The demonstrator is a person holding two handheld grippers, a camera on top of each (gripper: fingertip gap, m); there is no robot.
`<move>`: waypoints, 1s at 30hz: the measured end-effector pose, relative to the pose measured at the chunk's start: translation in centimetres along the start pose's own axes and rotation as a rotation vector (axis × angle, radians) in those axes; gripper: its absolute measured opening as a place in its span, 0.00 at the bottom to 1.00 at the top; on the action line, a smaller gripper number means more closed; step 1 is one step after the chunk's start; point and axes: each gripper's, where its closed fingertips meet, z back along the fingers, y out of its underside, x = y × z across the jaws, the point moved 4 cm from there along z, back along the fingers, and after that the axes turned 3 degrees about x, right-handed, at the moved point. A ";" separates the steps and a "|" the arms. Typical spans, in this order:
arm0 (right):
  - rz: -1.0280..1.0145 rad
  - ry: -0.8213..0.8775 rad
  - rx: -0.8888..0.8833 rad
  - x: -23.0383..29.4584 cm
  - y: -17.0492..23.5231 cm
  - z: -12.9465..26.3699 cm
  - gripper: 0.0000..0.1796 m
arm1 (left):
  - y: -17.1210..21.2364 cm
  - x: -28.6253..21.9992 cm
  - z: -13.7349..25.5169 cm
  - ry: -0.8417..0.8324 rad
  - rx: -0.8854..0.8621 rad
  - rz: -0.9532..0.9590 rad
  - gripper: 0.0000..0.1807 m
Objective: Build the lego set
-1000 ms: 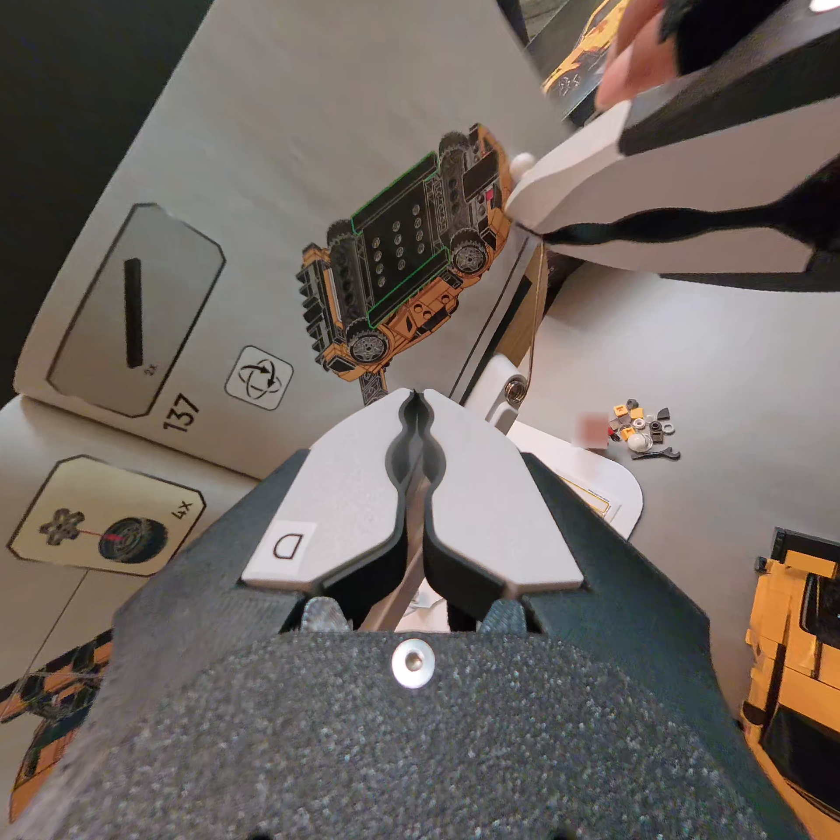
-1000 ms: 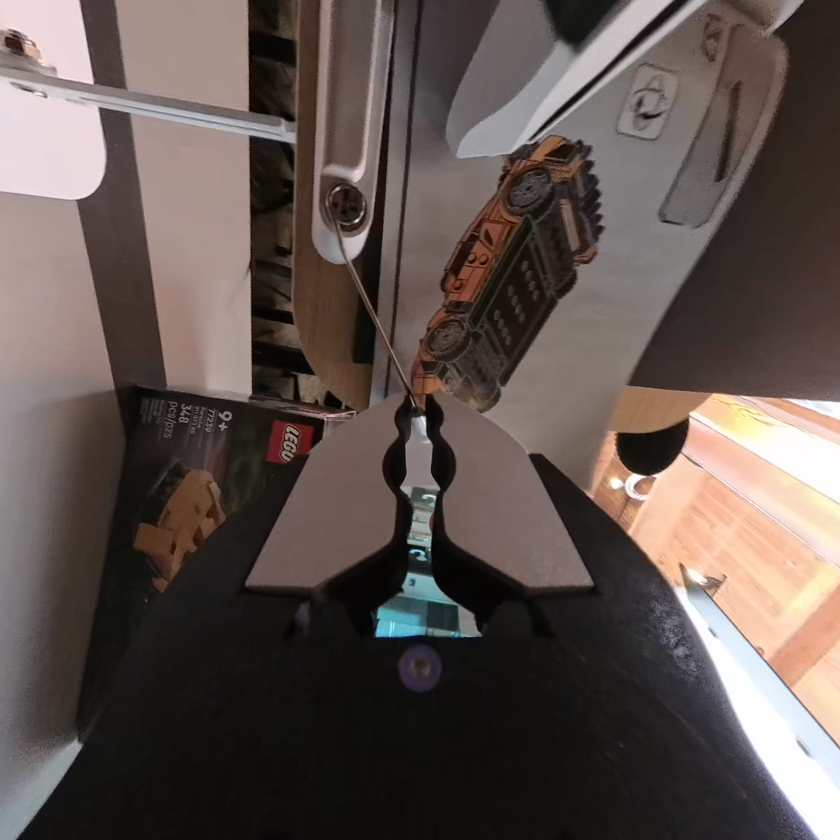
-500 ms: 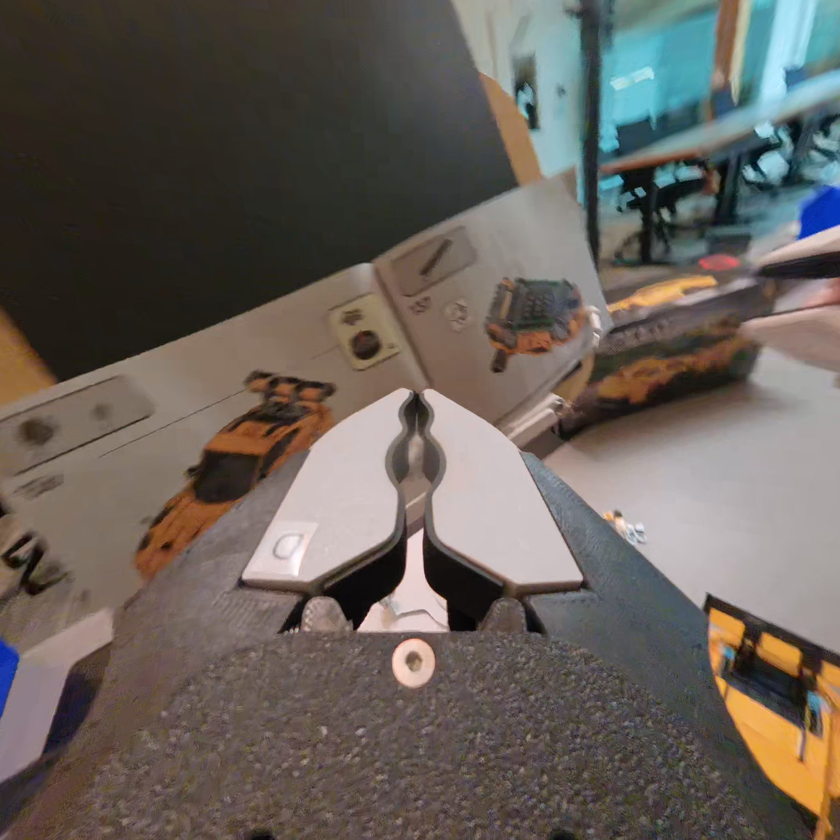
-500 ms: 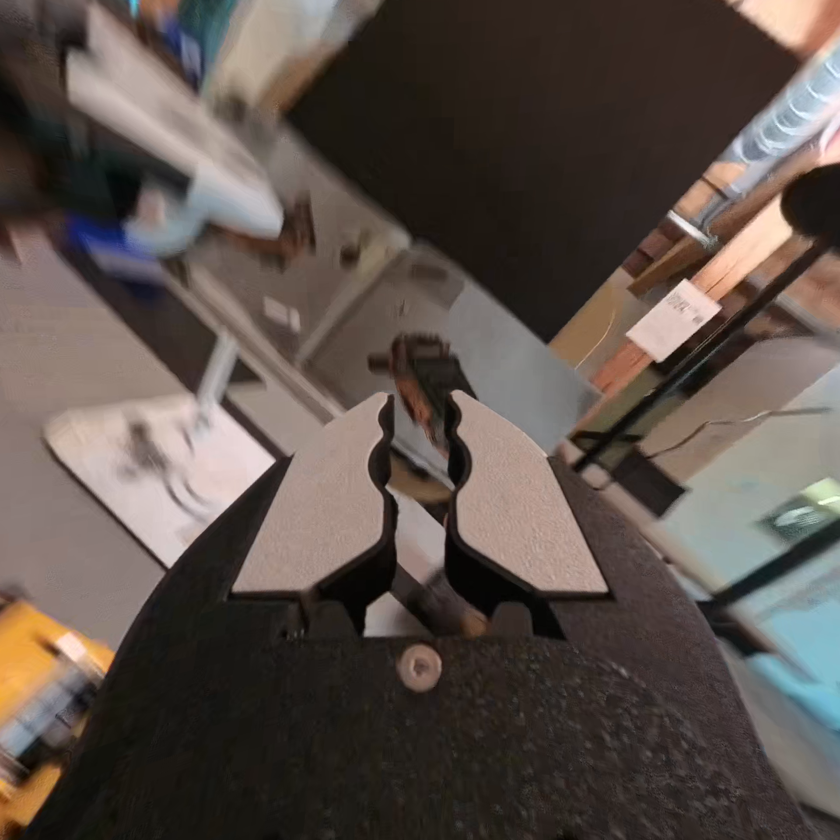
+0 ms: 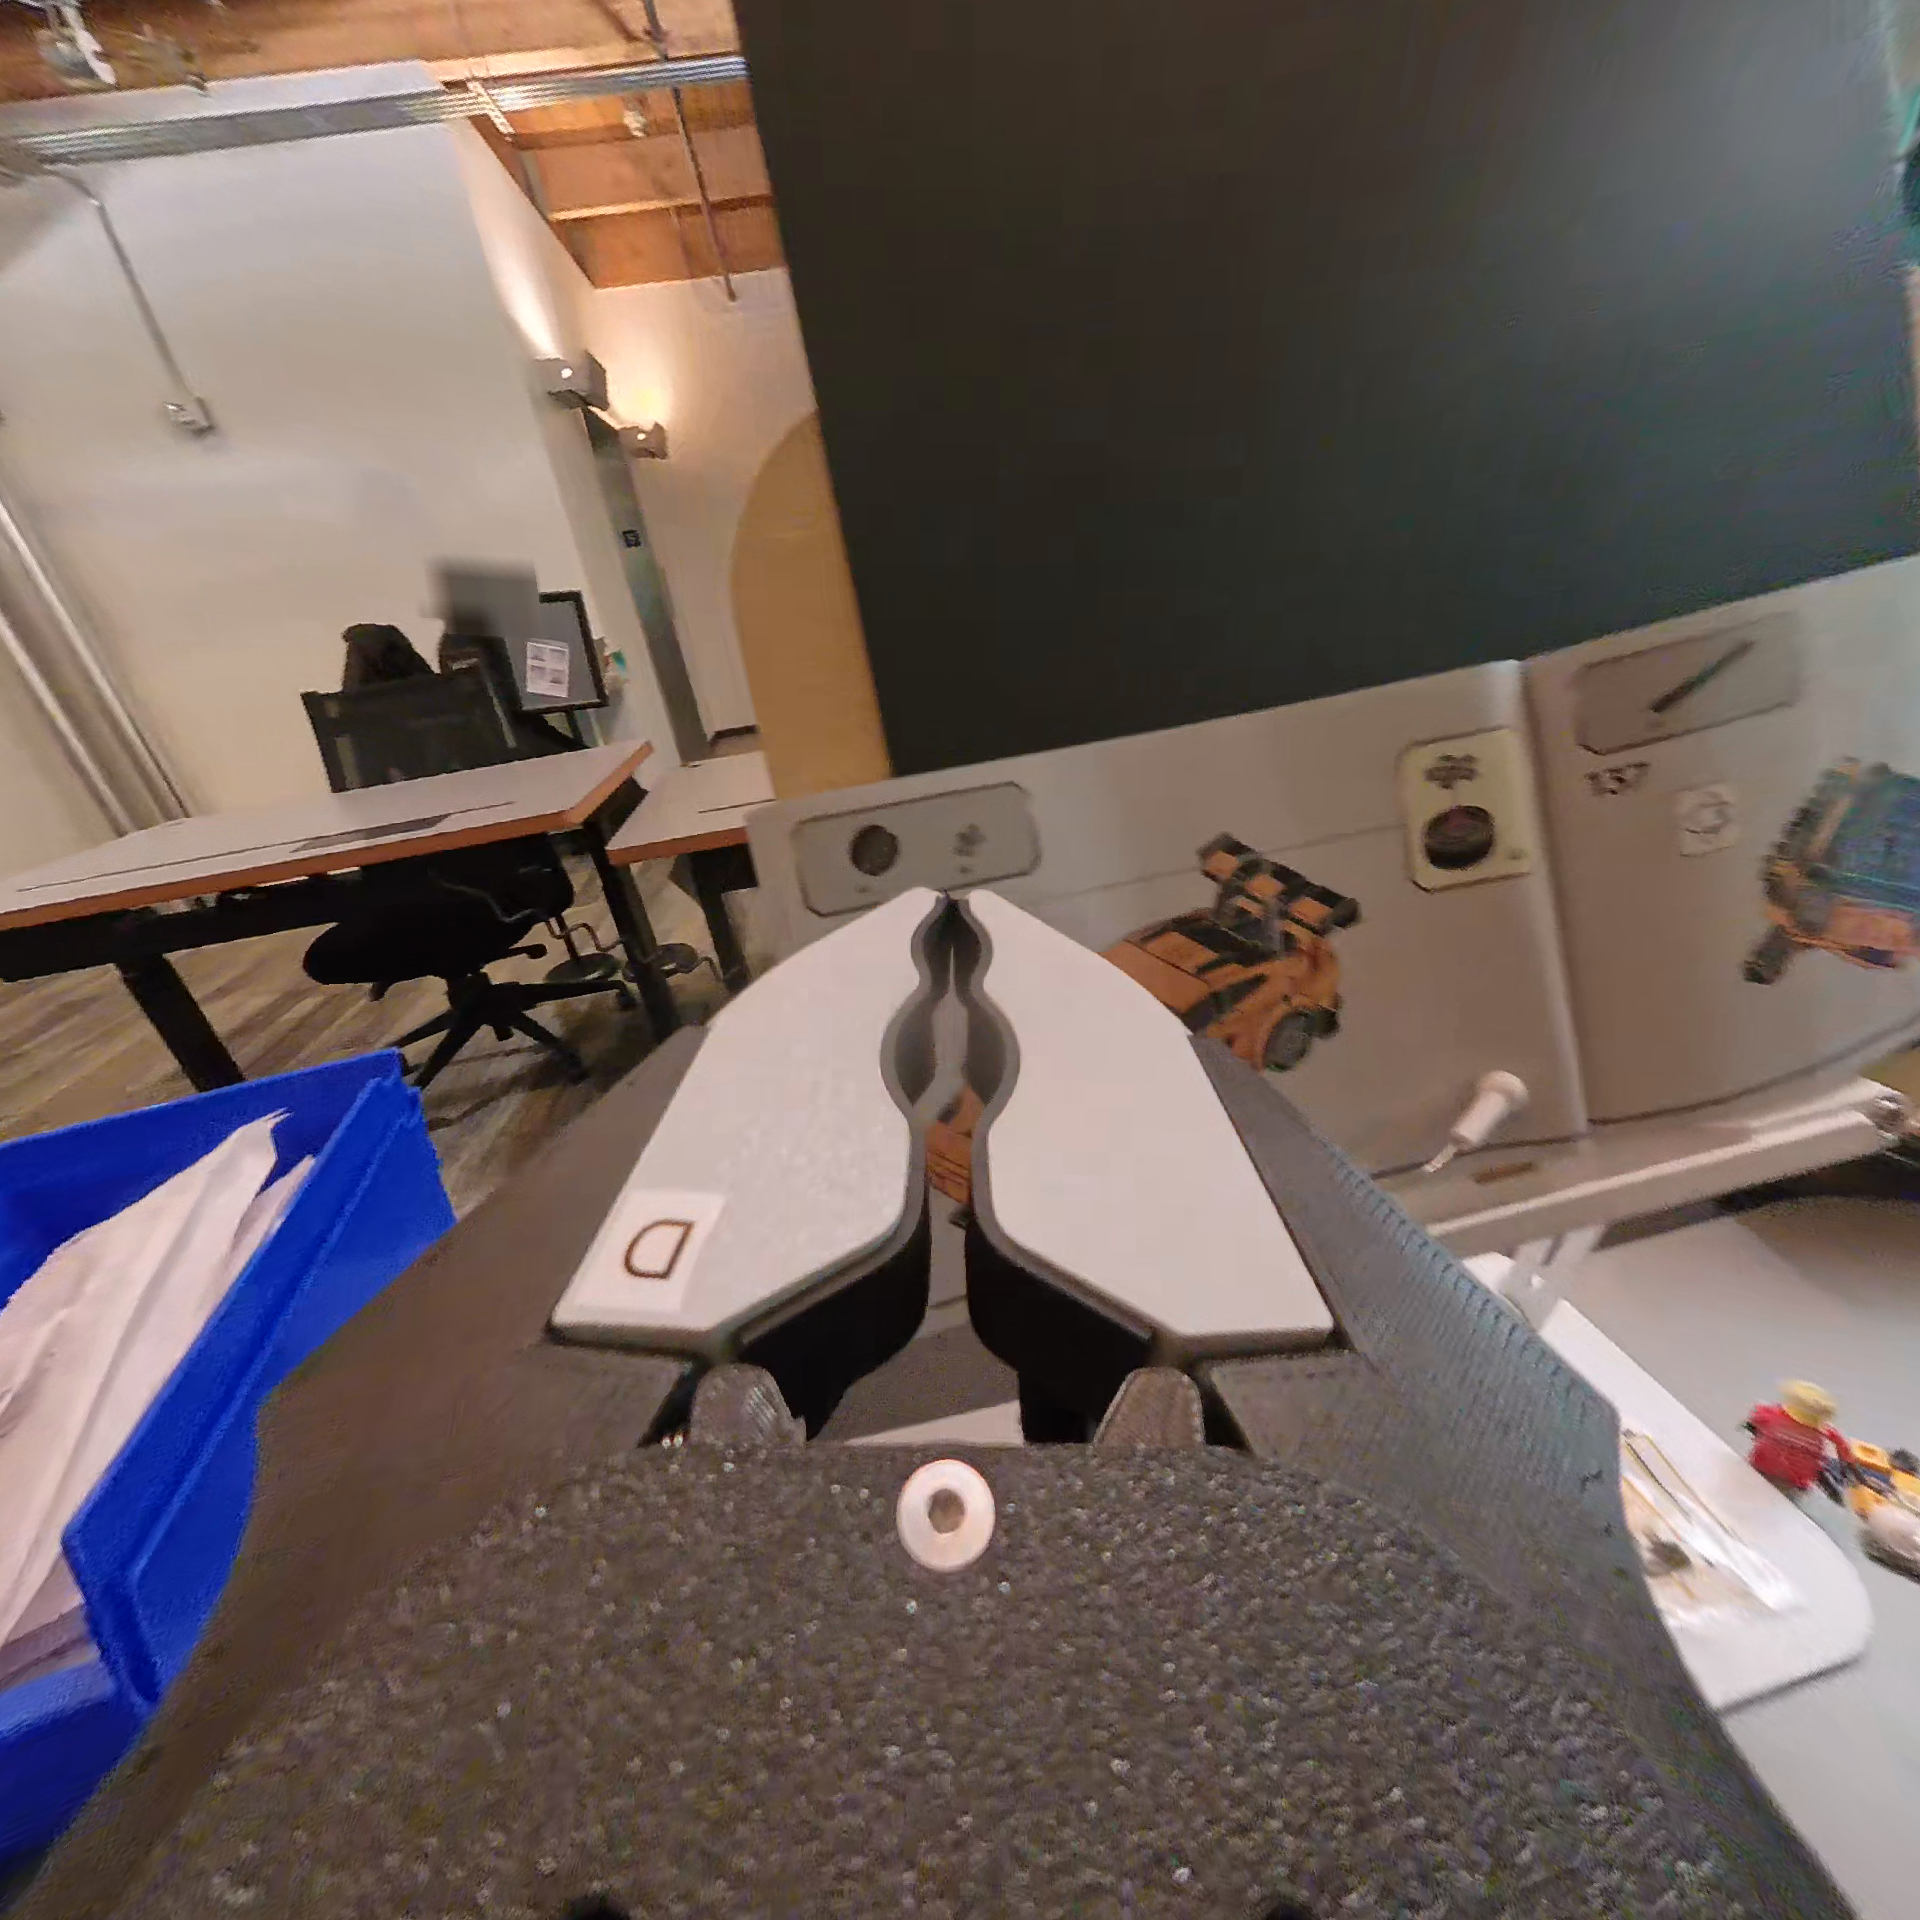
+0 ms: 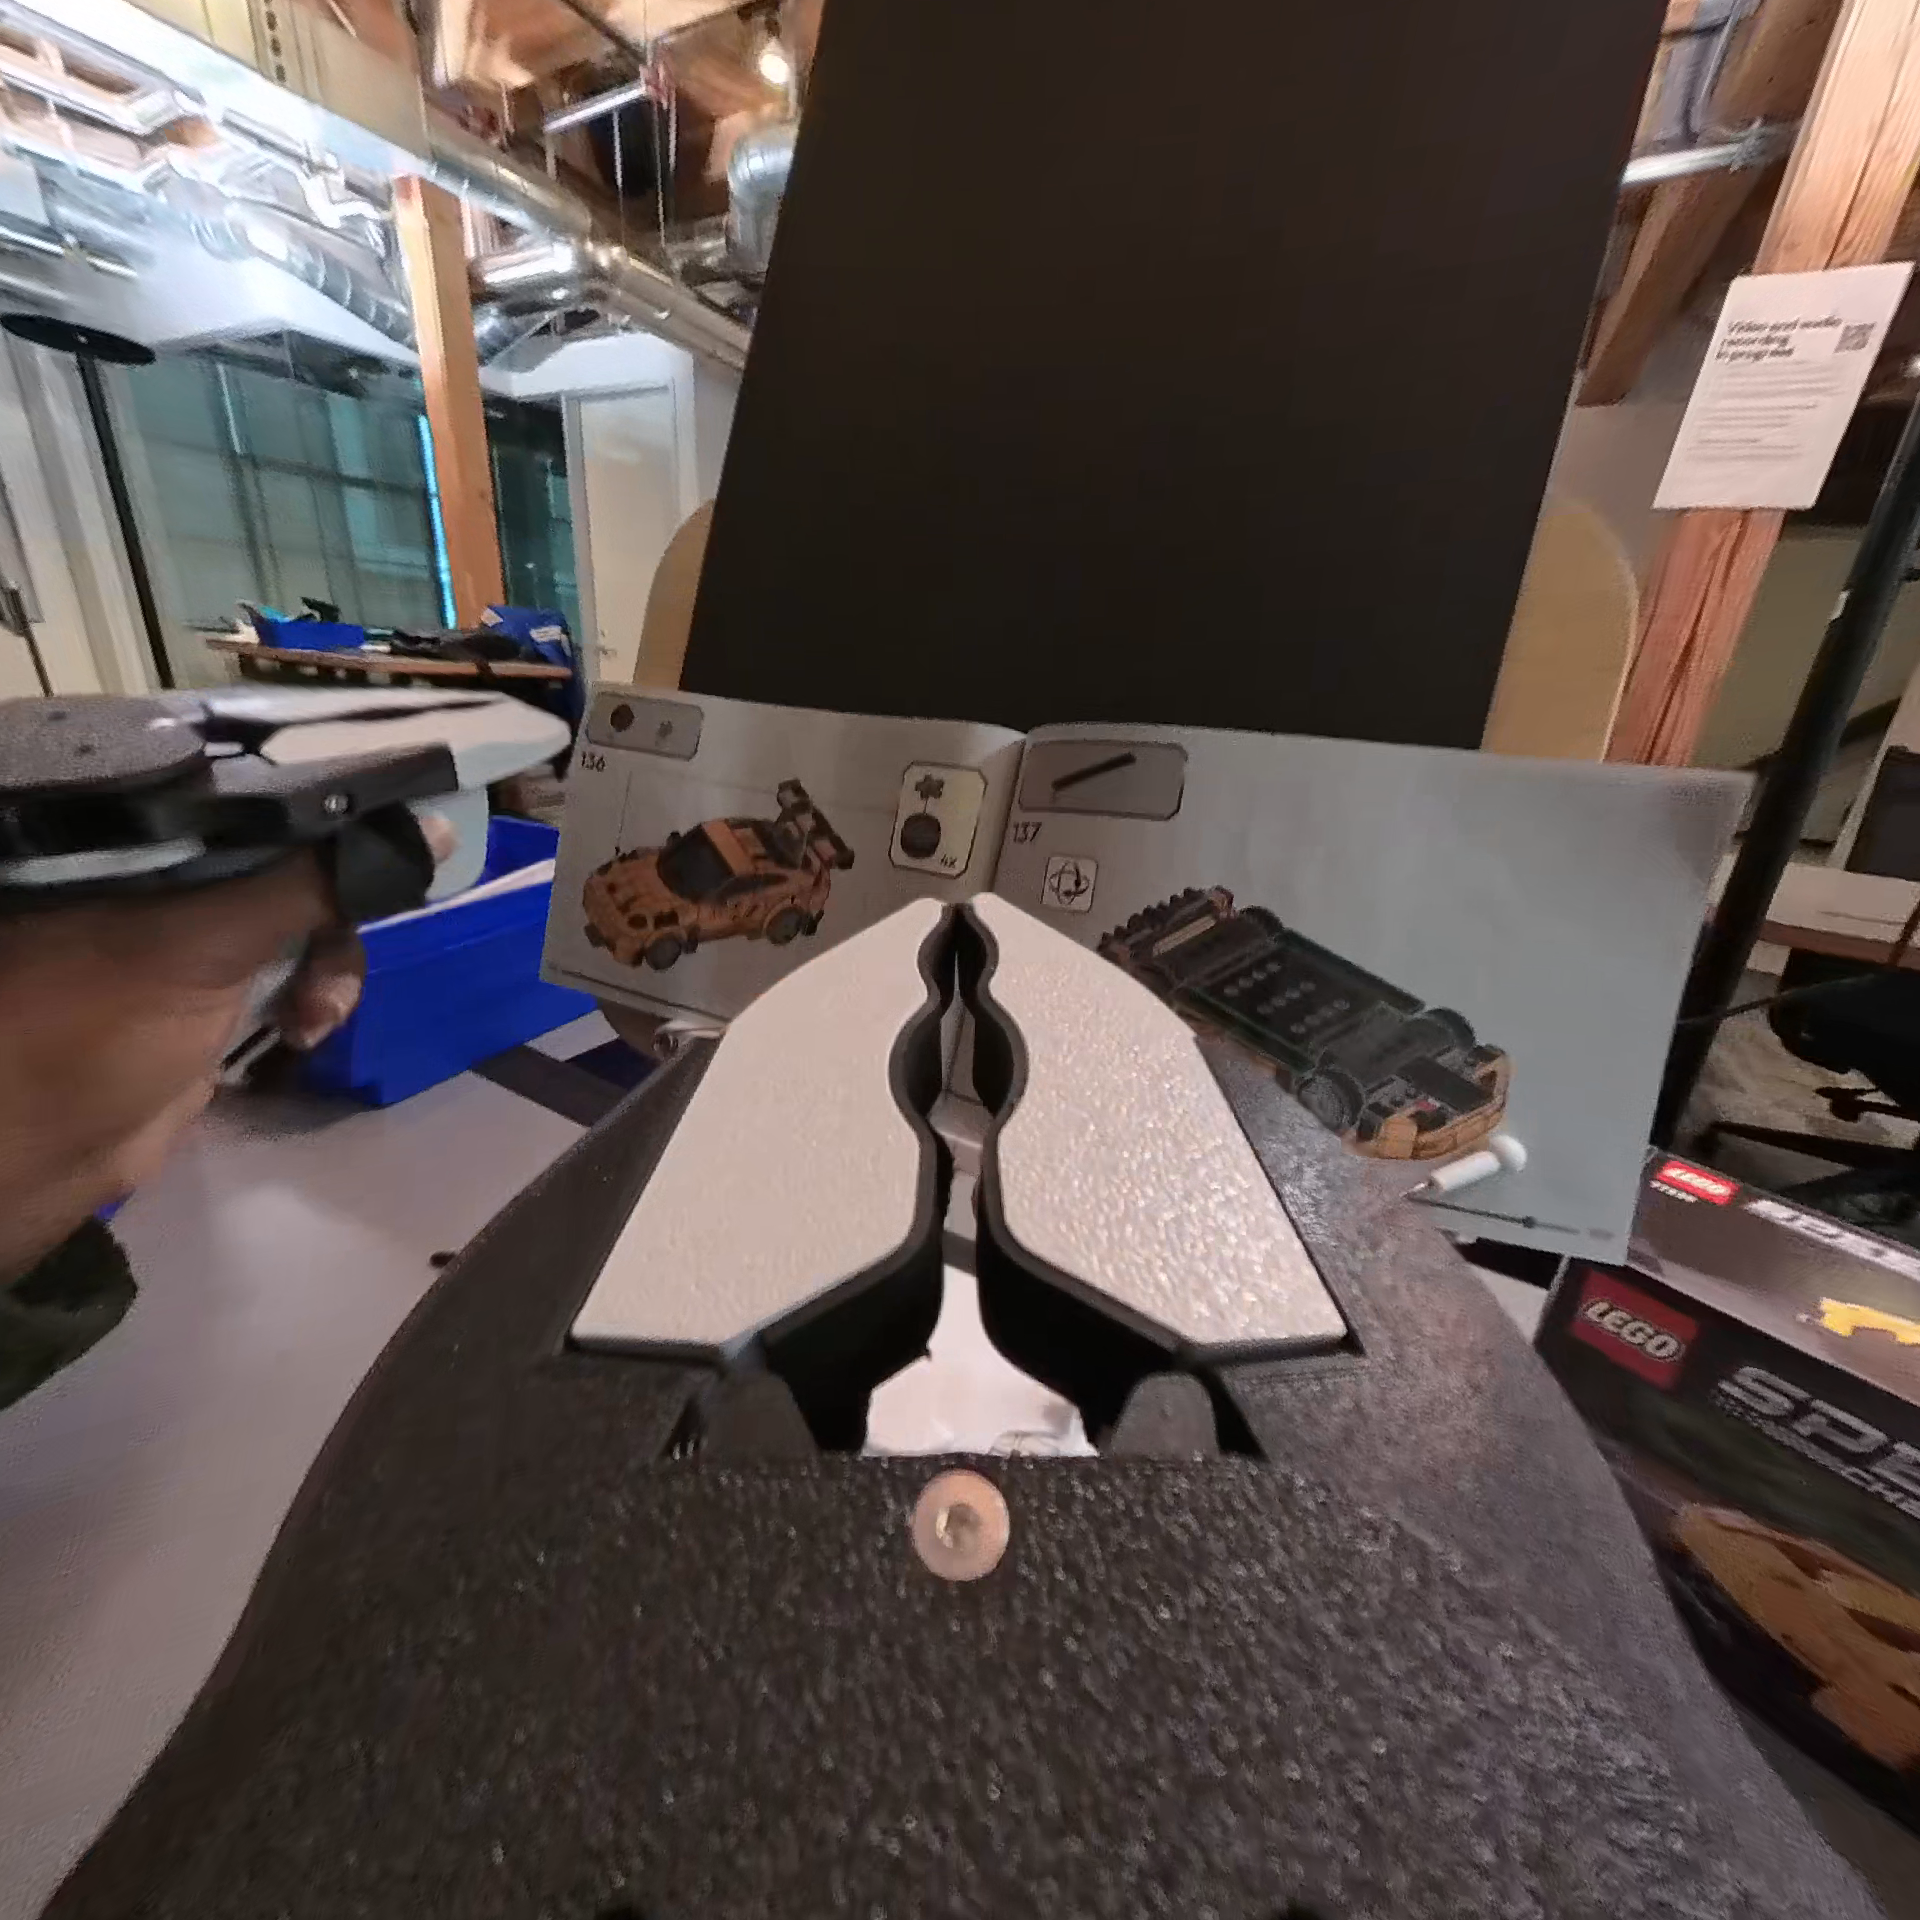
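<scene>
Both the left gripper [image 5: 948, 906] and the right gripper [image 6: 954, 912] have their jaws together on nothing, raised off the table and facing the open instruction booklet [image 6: 1351, 883] propped just beyond their tips. The step looks like checking the page — read which part comes next. The minifigure [image 5: 1789, 1436] and loose pieces lie low and right of the left jaws, so part the jaws only once above the chosen one.

Right hand-held gripper [image 6: 957, 906] — rough, grainy black plastic body, matt pebbled grey pads; instruction booklet [image 6: 1351, 831] smooth paper; blue bin [image 5: 208, 1299] glossy plastic — desk [image 6: 260, 1299] smooth matt grey
</scene>
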 end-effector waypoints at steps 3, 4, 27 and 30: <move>0.007 -0.011 0.007 -0.2 0.6 -0.1 0.00 | 0.1 1.2 -0.5 -0.025 -0.006 -0.004 0.00; 0.014 -0.016 0.009 -0.2 0.7 -0.2 0.00 | 0.3 1.4 -0.6 -0.028 -0.002 -0.004 0.00; 0.044 -0.074 0.028 1.6 2.7 -0.7 0.01 | 1.1 1.3 -0.3 0.001 -0.005 -0.047 0.00; 0.042 -0.074 0.033 1.7 3.0 -0.7 0.01 | 1.1 1.2 -0.4 -0.001 -0.004 -0.059 0.00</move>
